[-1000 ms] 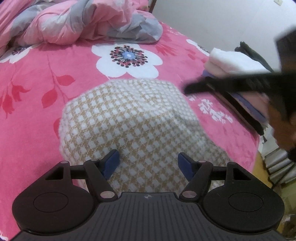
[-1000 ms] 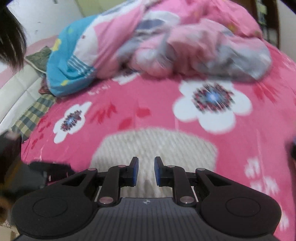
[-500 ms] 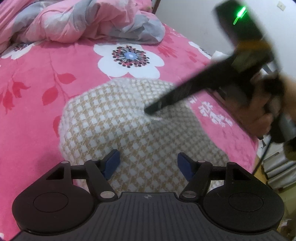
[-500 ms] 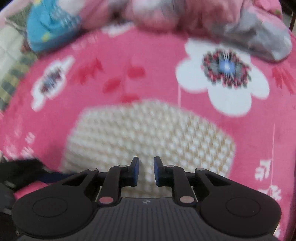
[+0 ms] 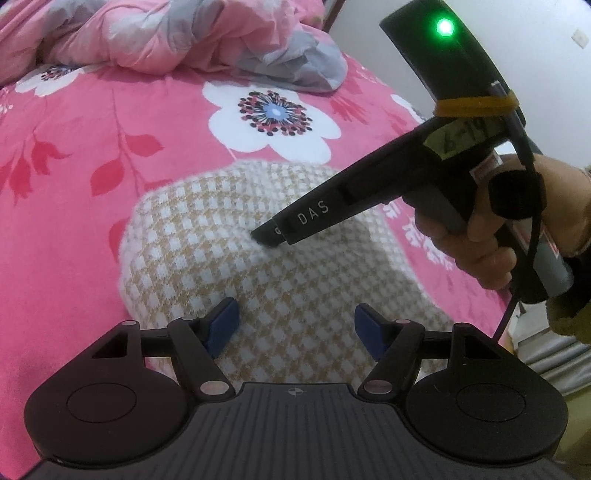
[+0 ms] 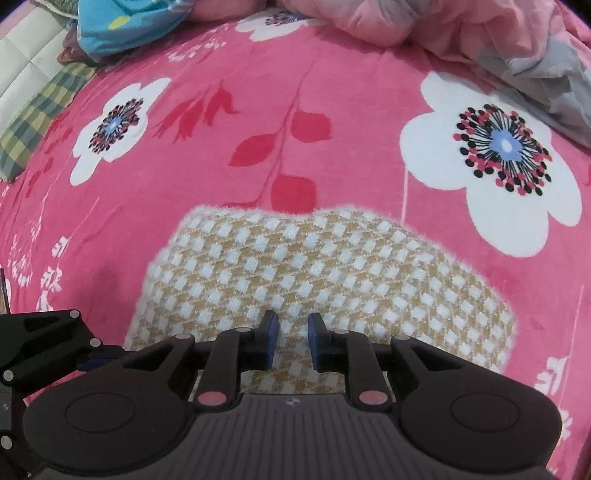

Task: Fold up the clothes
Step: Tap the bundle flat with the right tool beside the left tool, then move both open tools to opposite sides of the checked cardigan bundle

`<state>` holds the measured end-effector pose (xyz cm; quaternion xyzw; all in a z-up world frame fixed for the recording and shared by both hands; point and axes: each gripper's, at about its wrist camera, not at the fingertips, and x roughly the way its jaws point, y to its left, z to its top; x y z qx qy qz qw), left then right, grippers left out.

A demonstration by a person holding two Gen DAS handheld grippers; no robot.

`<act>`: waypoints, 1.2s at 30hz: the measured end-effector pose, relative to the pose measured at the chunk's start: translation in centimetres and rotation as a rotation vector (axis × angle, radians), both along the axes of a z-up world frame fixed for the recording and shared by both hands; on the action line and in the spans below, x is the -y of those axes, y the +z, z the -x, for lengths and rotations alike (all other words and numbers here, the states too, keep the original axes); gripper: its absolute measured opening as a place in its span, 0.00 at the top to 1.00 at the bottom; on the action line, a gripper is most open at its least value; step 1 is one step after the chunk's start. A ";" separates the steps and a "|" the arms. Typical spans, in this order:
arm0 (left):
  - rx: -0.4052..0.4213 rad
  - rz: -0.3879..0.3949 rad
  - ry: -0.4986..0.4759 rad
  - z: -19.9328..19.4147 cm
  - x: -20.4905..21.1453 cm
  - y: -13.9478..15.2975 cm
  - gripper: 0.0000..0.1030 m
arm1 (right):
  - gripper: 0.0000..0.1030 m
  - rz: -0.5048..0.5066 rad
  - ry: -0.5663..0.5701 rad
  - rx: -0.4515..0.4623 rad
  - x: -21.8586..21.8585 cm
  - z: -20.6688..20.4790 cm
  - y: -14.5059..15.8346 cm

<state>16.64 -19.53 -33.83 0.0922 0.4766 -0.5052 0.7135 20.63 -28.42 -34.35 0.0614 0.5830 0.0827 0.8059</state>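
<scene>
- Left wrist view: left tongs (image 5: 295, 326) released, jaws wide apart above the folded checked knit garment (image 5: 229, 236) on the bed (image 5: 66, 206). The garment's near edge is hidden behind the tongs' body. The right tongs' tip meets the knit; whether it pinches fabric cannot be told.
- Right wrist view: right tongs (image 6: 292, 334) narrowly parted, nothing visibly between them, over the garment (image 6: 332, 266). The crumpled quilt (image 6: 480, 33) is cut off at the top.

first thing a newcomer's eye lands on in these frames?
Probably the folded checked sweater, beige and white, in the middle of the bright pink flowered blanket. Next, the right gripper coming in from the right with its tip down at the sweater's top, a green light on its body. The left gripper is open over the near edge.
</scene>
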 end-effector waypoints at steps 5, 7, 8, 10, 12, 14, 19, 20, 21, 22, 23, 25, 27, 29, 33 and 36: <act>0.001 -0.002 0.000 0.0 0.1 0.0 0.32 | 0.80 -0.010 -0.001 -0.004 0.1 -0.1 -0.1; 0.002 -0.003 -0.001 0.0 0.2 0.0 0.32 | 0.80 -0.017 -0.002 -0.004 0.3 -0.1 -0.1; 0.003 -0.004 -0.001 0.0 0.2 0.0 0.32 | 0.80 -0.020 -0.003 -0.006 0.3 -0.1 -0.1; 0.002 -0.005 0.000 -0.1 0.2 0.0 0.32 | 0.79 -0.022 -0.001 -0.008 0.4 -0.2 -0.2; 0.001 -0.004 0.000 0.0 0.2 0.0 0.32 | 0.79 -0.020 0.001 -0.009 0.3 -0.2 -0.2; 0.002 -0.005 -0.001 0.0 0.1 0.0 0.32 | 0.79 -0.019 0.000 -0.009 0.3 -0.2 -0.2; 0.003 -0.005 0.002 0.0 0.2 0.0 0.32 | 0.79 -0.015 -0.004 -0.007 0.3 -0.1 -0.2; 0.003 -0.005 0.001 0.1 0.2 0.0 0.32 | 0.79 -0.013 -0.004 -0.007 0.2 -0.1 -0.1; 0.004 -0.005 0.001 0.1 0.2 0.0 0.32 | 0.79 -0.011 -0.004 -0.008 0.2 -0.1 -0.1; 0.004 -0.005 0.000 0.1 0.2 0.0 0.32 | 0.79 -0.009 -0.004 -0.008 0.1 -0.1 -0.1; 0.005 -0.005 0.000 0.1 0.2 0.0 0.32 | 0.79 -0.007 -0.003 -0.008 0.1 -0.1 -0.1; 0.006 -0.006 0.000 0.1 0.2 0.0 0.32 | 0.79 -0.005 -0.006 -0.009 0.1 -0.2 -0.1; 0.005 -0.005 0.000 0.1 0.2 0.0 0.32 | 0.78 -0.003 -0.007 -0.008 0.0 -0.1 -0.1; 0.006 -0.006 -0.001 0.1 0.2 0.0 0.32 | 0.78 -0.002 -0.010 -0.007 0.0 -0.1 -0.1; -0.001 -0.004 0.000 0.0 0.2 0.1 0.31 | 0.77 -0.020 -0.038 0.011 0.4 0.2 -0.1; -0.051 0.003 0.033 -0.7 -0.4 1.0 0.32 | 0.57 -0.069 -0.091 0.106 2.1 2.6 1.0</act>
